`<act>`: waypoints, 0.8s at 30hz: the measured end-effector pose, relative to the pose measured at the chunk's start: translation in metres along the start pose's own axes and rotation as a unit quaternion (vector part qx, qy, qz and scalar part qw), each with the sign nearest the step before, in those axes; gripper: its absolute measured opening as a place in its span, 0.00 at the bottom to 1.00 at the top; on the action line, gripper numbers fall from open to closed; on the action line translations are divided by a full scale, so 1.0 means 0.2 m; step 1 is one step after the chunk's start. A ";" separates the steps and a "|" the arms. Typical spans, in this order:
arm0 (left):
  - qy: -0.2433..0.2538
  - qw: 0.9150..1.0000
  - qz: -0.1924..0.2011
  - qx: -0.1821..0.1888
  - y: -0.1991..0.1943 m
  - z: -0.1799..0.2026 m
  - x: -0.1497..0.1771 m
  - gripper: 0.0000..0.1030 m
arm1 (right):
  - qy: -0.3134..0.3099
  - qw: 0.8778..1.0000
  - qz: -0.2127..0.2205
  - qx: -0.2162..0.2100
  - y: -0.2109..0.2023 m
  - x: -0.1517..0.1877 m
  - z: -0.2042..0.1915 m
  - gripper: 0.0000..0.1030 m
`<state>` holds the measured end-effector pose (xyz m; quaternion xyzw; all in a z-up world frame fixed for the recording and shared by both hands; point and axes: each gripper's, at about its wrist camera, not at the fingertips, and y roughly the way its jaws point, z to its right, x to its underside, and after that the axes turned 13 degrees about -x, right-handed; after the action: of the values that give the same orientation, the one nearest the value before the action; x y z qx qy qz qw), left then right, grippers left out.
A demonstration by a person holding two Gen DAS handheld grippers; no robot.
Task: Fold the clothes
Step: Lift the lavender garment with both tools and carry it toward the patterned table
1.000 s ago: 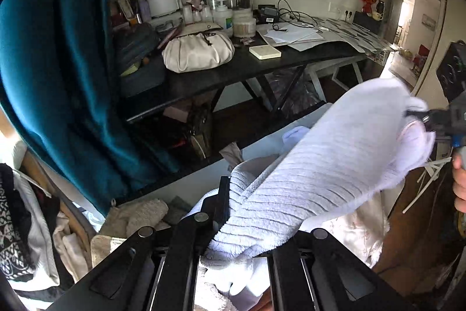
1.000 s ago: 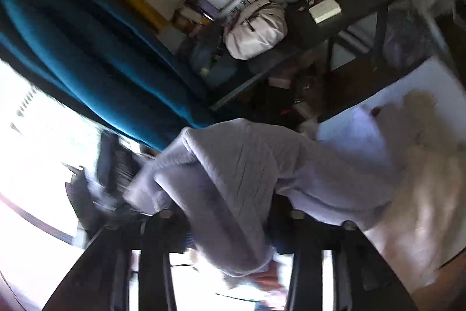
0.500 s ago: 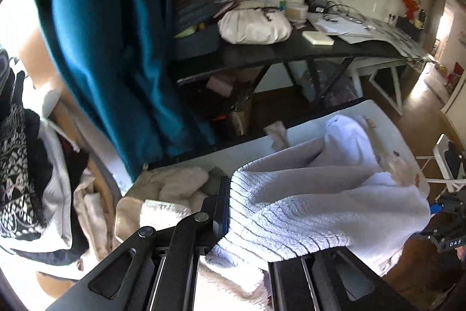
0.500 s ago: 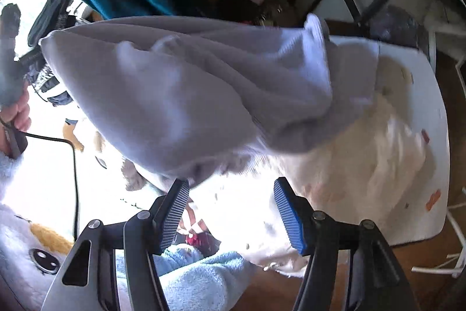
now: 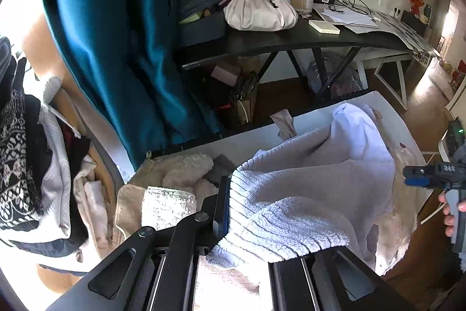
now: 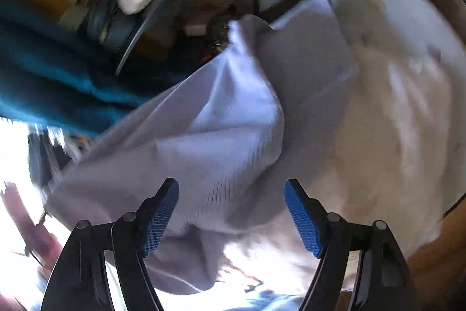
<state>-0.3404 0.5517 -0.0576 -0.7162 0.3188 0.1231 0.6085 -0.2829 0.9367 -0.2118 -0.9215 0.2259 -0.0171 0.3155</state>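
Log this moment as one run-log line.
task: fold clothes | left gripper: shut on white knit garment | right gripper: jaws opening, garment released

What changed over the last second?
The right gripper let go of the white garment; its jaws are opening, clear of the cloth. The garment's freed end dropped onto the white table. The left gripper stays clamped on the ribbed edge.

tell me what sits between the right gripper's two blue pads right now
In the right wrist view, the white ribbed garment droops into the gap of the right gripper, whose jaws are opening; neither blue pad presses on the cloth. The left gripper holds it clamped.
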 end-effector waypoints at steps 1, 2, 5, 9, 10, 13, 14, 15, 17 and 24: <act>-0.004 1.000 -0.002 0.001 0.00 -0.01 0.00 0.04 | 0.021 1.000 0.004 -0.007 0.01 -0.01 0.03 0.76; -0.009 1.000 -0.003 0.003 0.00 -0.02 0.01 0.04 | 0.035 0.999 0.008 -0.010 0.02 -0.02 0.06 0.76; -0.010 1.000 -0.005 0.003 0.00 -0.03 0.02 0.04 | 0.060 0.998 0.010 -0.018 0.05 -0.03 0.11 0.76; -0.010 1.000 -0.009 0.004 0.00 -0.03 0.04 0.04 | 0.086 0.996 -0.002 -0.027 0.15 -0.06 0.17 0.76; -0.012 1.000 -0.011 0.006 0.00 -0.03 0.04 0.04 | 0.093 0.995 -0.002 -0.031 0.17 -0.07 0.18 0.76; -0.015 1.000 -0.018 0.005 0.01 -0.02 0.06 0.04 | 0.119 0.992 0.003 -0.049 0.22 -0.09 0.21 0.77; -0.015 1.000 -0.020 0.004 0.02 -0.01 0.06 0.04 | 0.126 0.991 0.003 -0.054 0.24 -0.10 0.22 0.80; -0.015 1.000 -0.022 0.003 0.02 -0.01 0.06 0.04 | 0.134 0.990 0.000 -0.053 0.25 -0.11 0.24 0.80; -0.016 1.000 -0.023 0.002 0.02 0.00 0.06 0.04 | 0.124 0.991 -0.011 -0.044 0.27 -0.12 0.22 0.80; -0.023 1.000 -0.019 0.004 -0.02 0.02 0.05 0.04 | -0.003 0.998 -0.044 -0.054 0.19 -0.12 -0.02 0.13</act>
<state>-0.3287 0.5526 -0.0615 -0.7169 0.2911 0.1270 0.6207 -0.3214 0.9185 -0.2287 -0.9462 0.1850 -0.0161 0.2651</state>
